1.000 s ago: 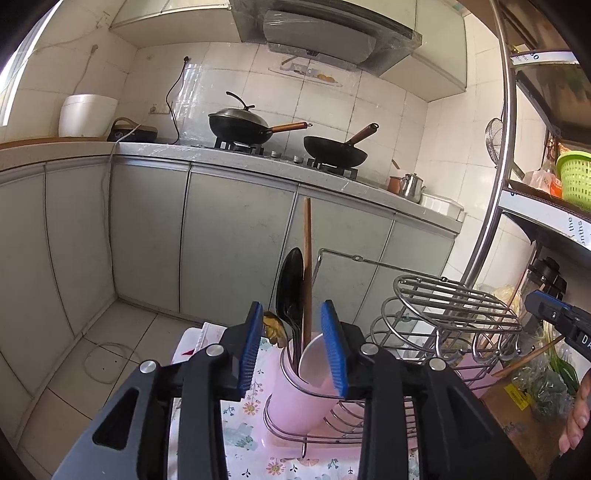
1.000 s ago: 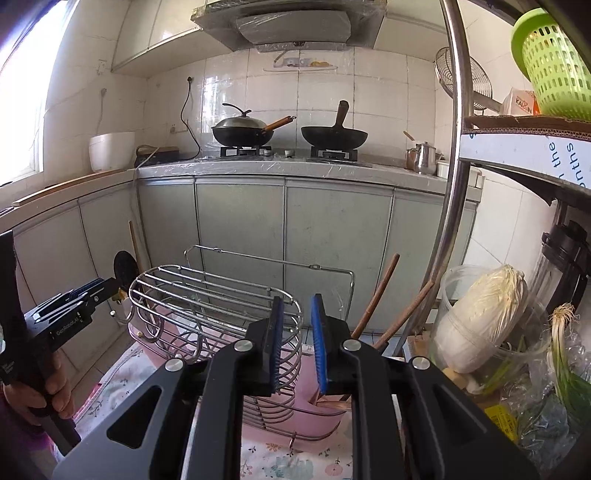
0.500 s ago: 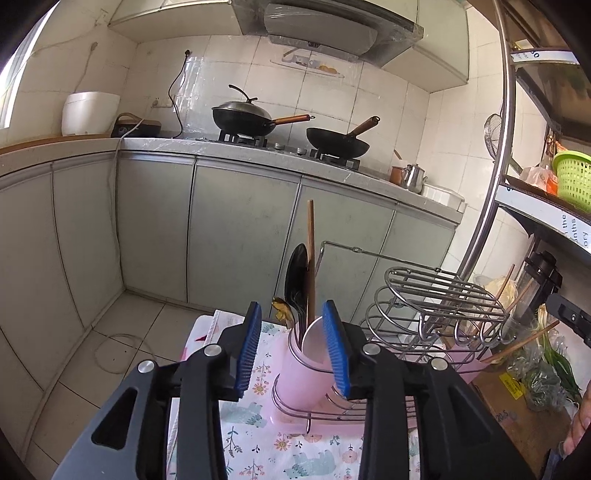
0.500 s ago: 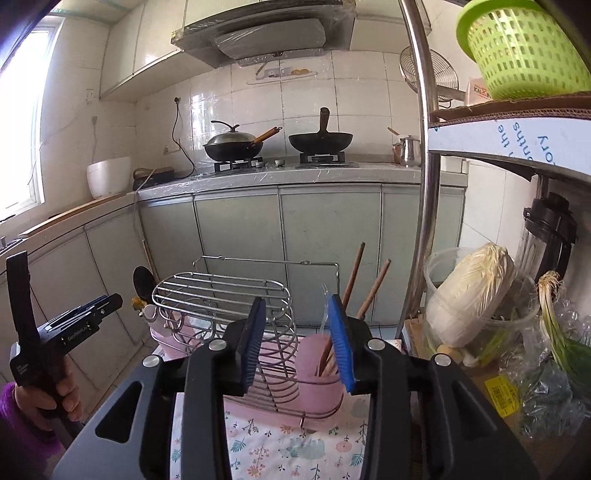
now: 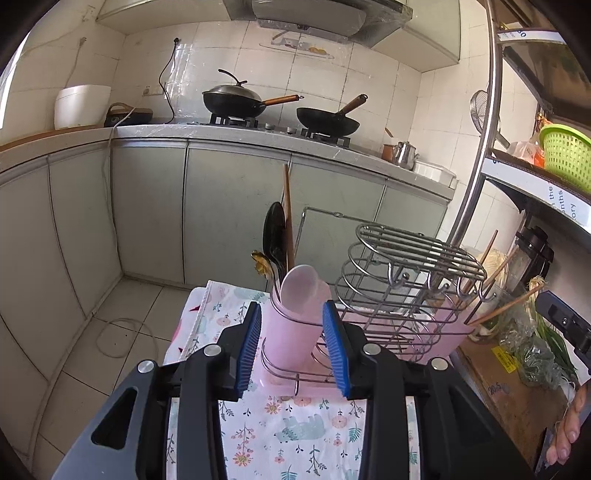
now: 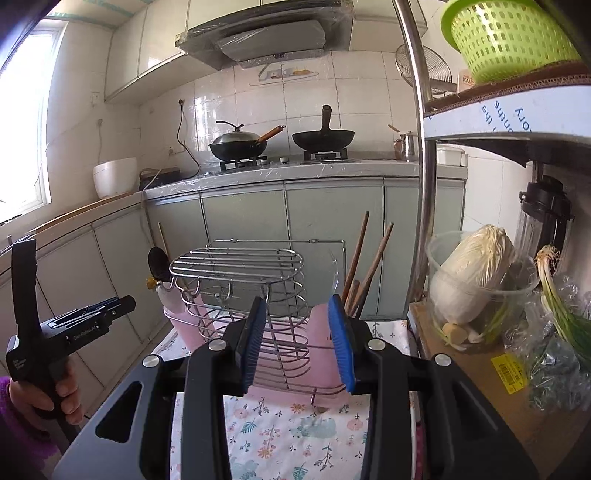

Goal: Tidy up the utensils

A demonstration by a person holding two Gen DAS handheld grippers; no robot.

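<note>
left gripper point(image 5: 293, 347): fingers apart, empty, before pink cup point(image 5: 291, 325) | right gripper point(image 6: 301, 343): fingers parted, nothing between | wire rack point(image 6: 240, 288) on table

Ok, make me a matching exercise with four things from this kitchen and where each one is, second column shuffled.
Things:
1. black ladle
2. chopsticks
3. cabbage
4. green basket

Places:
A. clear plastic tub
B. top shelf
C. pink cup at the rack's left end
D. pink cup at the rack's right end

Pairs: 1-C, 2-D, 3-A, 4-B
</note>
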